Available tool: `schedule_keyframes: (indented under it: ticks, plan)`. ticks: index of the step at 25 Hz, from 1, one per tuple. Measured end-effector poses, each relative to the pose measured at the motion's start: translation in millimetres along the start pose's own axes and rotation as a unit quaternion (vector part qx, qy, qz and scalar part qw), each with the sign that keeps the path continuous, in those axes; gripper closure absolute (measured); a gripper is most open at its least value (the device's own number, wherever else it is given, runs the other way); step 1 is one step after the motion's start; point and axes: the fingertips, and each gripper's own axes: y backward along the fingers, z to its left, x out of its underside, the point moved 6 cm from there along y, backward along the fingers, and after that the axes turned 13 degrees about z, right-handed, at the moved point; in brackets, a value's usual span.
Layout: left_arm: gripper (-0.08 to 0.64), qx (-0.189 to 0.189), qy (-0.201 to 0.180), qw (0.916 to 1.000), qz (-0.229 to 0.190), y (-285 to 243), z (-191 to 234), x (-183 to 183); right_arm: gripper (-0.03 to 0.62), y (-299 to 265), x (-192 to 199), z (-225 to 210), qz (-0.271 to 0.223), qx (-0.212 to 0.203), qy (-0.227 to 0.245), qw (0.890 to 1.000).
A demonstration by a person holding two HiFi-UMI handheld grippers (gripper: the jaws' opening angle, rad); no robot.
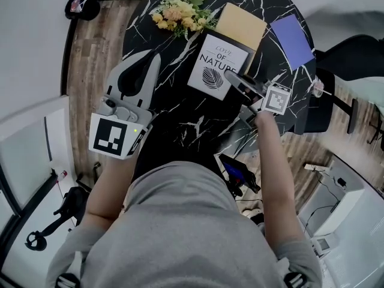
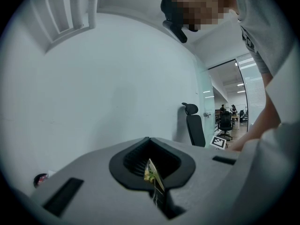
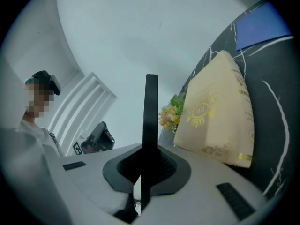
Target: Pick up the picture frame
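**Picture frame (image 1: 216,65) held by its edge in the right hand-held gripper (image 1: 235,80)**

The picture frame is over the round black desk (image 1: 180,110), near the far side. It has a thin black rim. Its white picture shows a leaf and the words "LOVE OF NATURE".

The right hand-held gripper is closed on the right edge of the frame. In the right gripper view the black rim (image 3: 151,121) stands straight up between the two jaws. The jaws squeeze it from both sides. I cannot tell if the other side of the frame touches the desk.

A bunch of yellow and pink flowers (image 1: 180,11) lies on the desk just past the top left corner of the frame. A tan box (image 1: 241,26) with gold print sits at the top right corner of the frame. A blue sheet (image 1: 292,39) lies just beside the box, on its right.

The left hand-held gripper (image 1: 153,57) is over the left side of the desk. It is near the frame but does not touch it, and it points toward the flowers. Its jaws are together and there is nothing between them. A tiny bit of the flowers shows through the thin slit where the jaws meet.

The person wears a grey shirt (image 1: 192,233). In the left gripper view a black office chair (image 2: 194,125) stands by a white wall.
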Motion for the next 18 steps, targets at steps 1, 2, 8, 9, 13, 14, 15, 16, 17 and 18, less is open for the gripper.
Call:
schedule_keyframes:
  ticks: [1, 2, 8, 9, 13, 14, 15, 16, 17, 18]
  plan:
    - [0.554, 0.000, -0.001, 1.0000, -0.002, 0.7, -0.2, -1.8, 0.556, 1.5, -2.8, 3.9, 0.000, 0.000, 0.006, 1.000]
    - [0.554, 0.000, -0.003, 1.0000, -0.005, 1.5, -0.4, -3.5, 0.555, 2.6, -5.9, 8.1, -0.001, -0.001, 0.012, 1.000]
    - [0.554, 0.002, -0.012, 0.9998, -0.019, 7.7, -4.5, -15.0, 0.557, 7.7, -24.0, 39.8, -0.010, -0.031, 0.049, 0.998]
    - [0.554, 0.003, -0.014, 0.9997, -0.021, 8.6, -5.7, -17.5, 0.556, 9.5, -27.0, 44.0, -0.010, -0.030, 0.055, 0.998]
    - [0.554, 0.005, -0.022, 0.9992, -0.032, 13.4, -9.2, -27.3, 0.556, 17.3, -39.6, 62.2, -0.006, -0.029, 0.083, 0.996]
    - [0.554, 0.005, -0.024, 0.9991, -0.036, 15.4, -10.0, -28.8, 0.557, 19.0, -42.0, 67.7, -0.006, -0.031, 0.090, 0.995]
    - [0.554, 0.005, -0.025, 0.9989, -0.039, 17.8, -10.9, -29.9, 0.555, 20.5, -43.7, 73.0, -0.006, -0.033, 0.098, 0.995]
    - [0.554, 0.005, -0.026, 0.9988, -0.041, 20.1, -12.1, -30.8, 0.555, 22.0, -45.2, 78.2, -0.005, -0.034, 0.104, 0.994]
    - [0.554, 0.006, -0.028, 0.9987, -0.044, 22.1, -13.4, -32.0, 0.555, 23.7, -46.8, 83.2, -0.005, -0.035, 0.110, 0.993]
    - [0.554, 0.006, -0.029, 0.9985, -0.045, 23.6, -14.8, -33.6, 0.556, 25.4, -48.7, 88.3, -0.005, -0.036, 0.116, 0.993]
